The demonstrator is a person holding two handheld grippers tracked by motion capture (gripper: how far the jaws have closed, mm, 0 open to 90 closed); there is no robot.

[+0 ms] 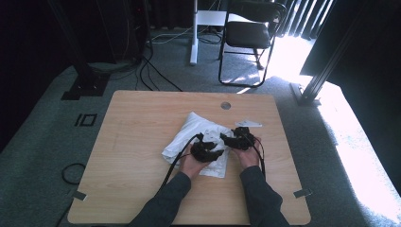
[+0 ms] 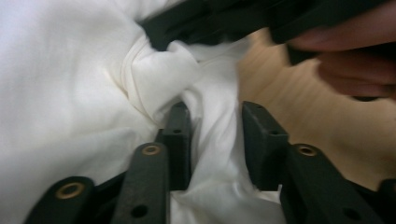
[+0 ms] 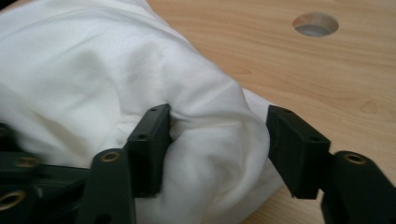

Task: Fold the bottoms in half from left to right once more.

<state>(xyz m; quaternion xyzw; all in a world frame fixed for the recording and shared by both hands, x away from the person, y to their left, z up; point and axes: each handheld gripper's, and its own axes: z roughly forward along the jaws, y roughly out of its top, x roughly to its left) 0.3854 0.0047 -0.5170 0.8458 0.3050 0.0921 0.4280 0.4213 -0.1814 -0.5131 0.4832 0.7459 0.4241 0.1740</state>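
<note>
A crumpled white cloth [image 1: 189, 130] lies in the middle of the wooden table [image 1: 142, 123]. My left gripper [image 1: 208, 152] rests on its near right part, and my right gripper [image 1: 231, 138] is at its right edge, both tips pointing toward each other. In the left gripper view the left gripper [image 2: 215, 140] stands open around a loose fold of the cloth [image 2: 93, 93], with the right gripper's jaw [image 2: 261, 18] and a hand [image 2: 355, 60] just beyond. The right gripper [image 3: 219, 144] is open around a bulge of the cloth [image 3: 140, 70]; the left pad touches it, the right pad stands just off it.
A round cable hole [image 1: 226, 105] is in the table near its far edge. A small white scrap [image 1: 248, 123] lies by the right gripper. A black folding chair [image 1: 248, 33] and cables stand on the floor beyond the table. Bare wood surrounds the cloth.
</note>
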